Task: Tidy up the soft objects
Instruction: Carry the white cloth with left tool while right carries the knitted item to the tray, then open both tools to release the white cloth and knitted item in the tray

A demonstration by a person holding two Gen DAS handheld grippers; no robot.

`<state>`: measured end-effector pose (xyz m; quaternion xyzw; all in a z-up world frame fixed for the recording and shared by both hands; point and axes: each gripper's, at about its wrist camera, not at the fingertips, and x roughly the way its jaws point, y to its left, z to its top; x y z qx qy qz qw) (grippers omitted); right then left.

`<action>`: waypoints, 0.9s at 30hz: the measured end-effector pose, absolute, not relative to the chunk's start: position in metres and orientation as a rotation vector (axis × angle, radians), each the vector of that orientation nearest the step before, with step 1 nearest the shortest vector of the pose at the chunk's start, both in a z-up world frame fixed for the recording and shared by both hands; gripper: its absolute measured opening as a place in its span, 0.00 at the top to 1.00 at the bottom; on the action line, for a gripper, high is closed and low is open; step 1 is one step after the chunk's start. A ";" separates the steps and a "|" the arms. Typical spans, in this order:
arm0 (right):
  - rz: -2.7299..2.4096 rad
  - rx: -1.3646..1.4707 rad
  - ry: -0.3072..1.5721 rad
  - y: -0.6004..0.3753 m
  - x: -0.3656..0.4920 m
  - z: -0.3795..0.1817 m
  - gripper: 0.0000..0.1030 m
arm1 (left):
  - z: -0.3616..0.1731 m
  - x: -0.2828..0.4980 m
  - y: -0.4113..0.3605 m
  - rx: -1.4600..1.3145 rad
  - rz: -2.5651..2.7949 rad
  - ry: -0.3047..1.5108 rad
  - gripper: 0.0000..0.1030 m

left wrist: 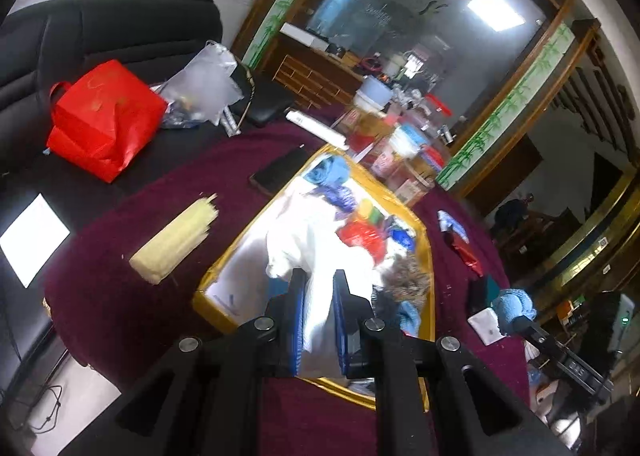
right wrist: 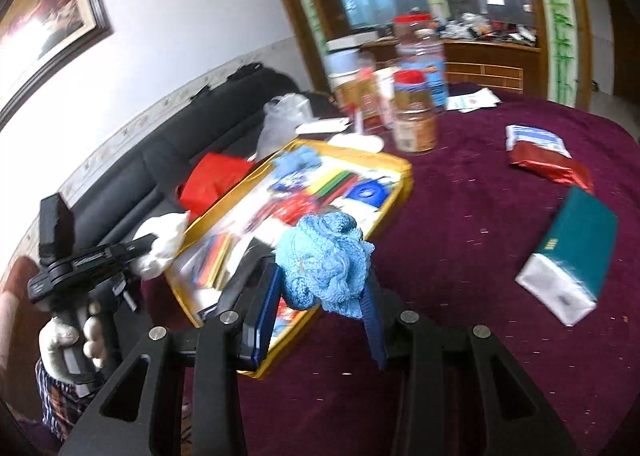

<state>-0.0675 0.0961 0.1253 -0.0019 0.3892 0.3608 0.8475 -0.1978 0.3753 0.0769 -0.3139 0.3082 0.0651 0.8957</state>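
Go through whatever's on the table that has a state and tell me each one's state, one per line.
left gripper: shut on white cloth
right gripper: shut on blue knitted piece
yellow box: open, holding mixed items
red-lidded jar: upright, lid on
green booklet: closed, lying flat

Walls: white, with a patterned border strip (right wrist: 132, 124) low down.
Picture: dark-framed painting (right wrist: 48, 12) on the wall, glare across it.
Seating: black sofa (left wrist: 100, 32) against the wall.
Desk: covered in maroon cloth (right wrist: 480, 216).
Partition: wood-framed glass panel (left wrist: 400, 16) with bamboo-print edging, reflecting a ceiling light (left wrist: 494, 10).
Cabinet: wooden drawer unit (left wrist: 312, 76) behind.
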 end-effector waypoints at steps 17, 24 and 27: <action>0.812 -0.141 0.903 0.180 -0.073 0.103 0.63 | 0.044 -0.153 0.391 -0.545 0.205 0.759 0.66; 0.790 -0.143 0.967 0.201 -0.056 0.084 0.63 | 0.056 -0.156 0.374 -0.461 0.205 0.721 0.39; 0.770 -0.140 0.981 0.209 -0.045 0.079 0.63 | 0.068 -0.168 0.376 -0.477 0.226 0.653 0.32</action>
